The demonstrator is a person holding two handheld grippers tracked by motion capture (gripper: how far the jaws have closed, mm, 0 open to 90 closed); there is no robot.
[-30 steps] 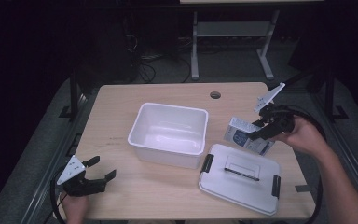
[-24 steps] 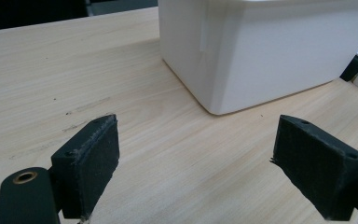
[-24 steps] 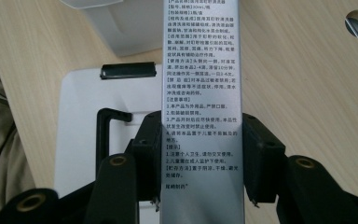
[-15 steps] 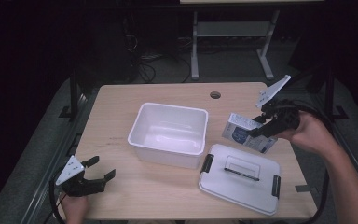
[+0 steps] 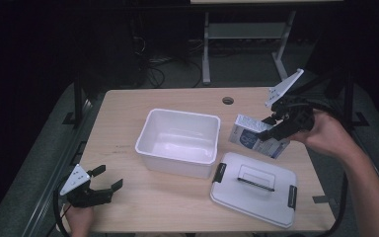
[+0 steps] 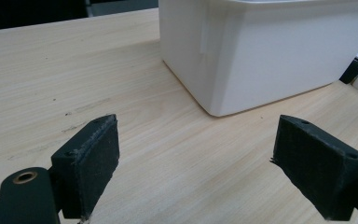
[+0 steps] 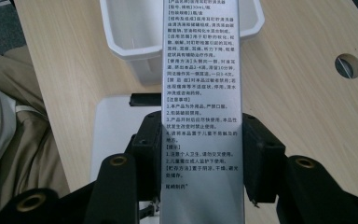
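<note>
Carton (image 5: 257, 137), clamped in the right gripper (image 5: 276, 129) at frame right, risked clipping the white bin (image 5: 177, 139) rim; left gripper (image 5: 102, 181) stood wide, empty.

The bench (image 5: 143, 212) is pale wood with a fine grain, and at the frame's centre sits a plain white tub (image 5: 179, 142); to its lower right lies a white lid (image 5: 254, 188) with black clips and a dark handle. At the right, the black right tool (image 5: 272, 129) grips a white box (image 5: 253, 138) with a blue patch, its silvery side covered in black print (image 7: 203, 93). At lower left, the black left tool (image 5: 107, 178) carries a light grey plate.
</note>
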